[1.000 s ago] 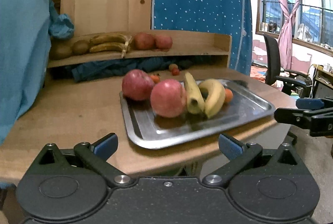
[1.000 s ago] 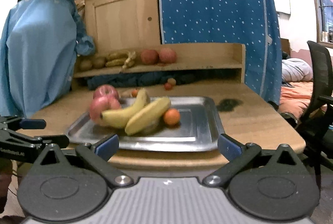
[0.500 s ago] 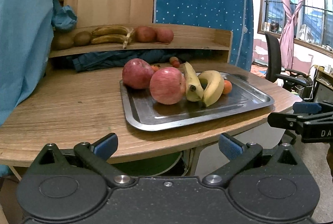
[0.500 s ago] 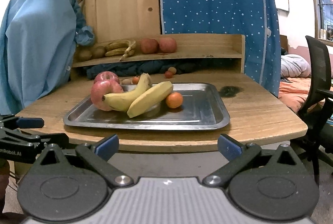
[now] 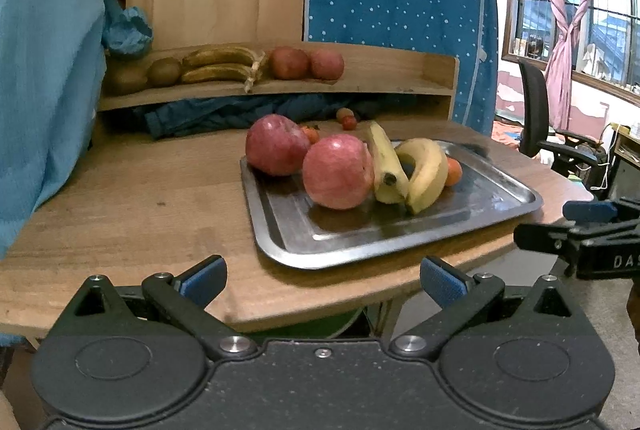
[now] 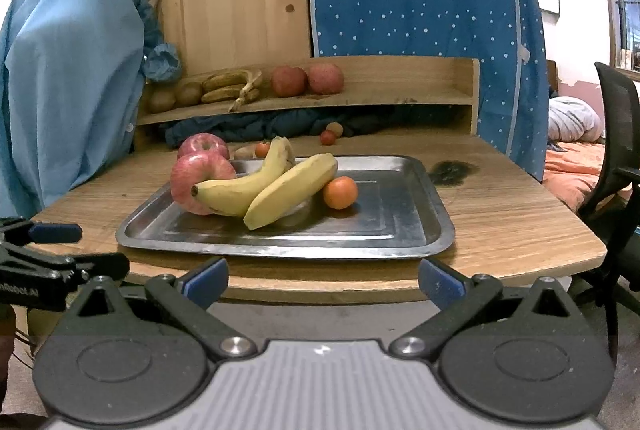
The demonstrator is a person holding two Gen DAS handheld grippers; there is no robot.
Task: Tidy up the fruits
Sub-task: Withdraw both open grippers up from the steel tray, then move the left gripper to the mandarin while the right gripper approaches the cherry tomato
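Left wrist view: left gripper (image 5: 323, 276) spread wide, holding nothing, short of the table (image 5: 120, 198). Right gripper (image 6: 323, 278) likewise gapes empty. Apples (image 6: 202, 182), bananas (image 6: 276, 186) and what looks like an orange (image 6: 340, 192) lie on the metal tray (image 6: 400, 230).

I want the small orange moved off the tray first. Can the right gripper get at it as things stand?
Probably yes. The right gripper is open and holds nothing, short of the table edge. The orange sits on the metal tray right of the bananas, with bare tray in front of it.
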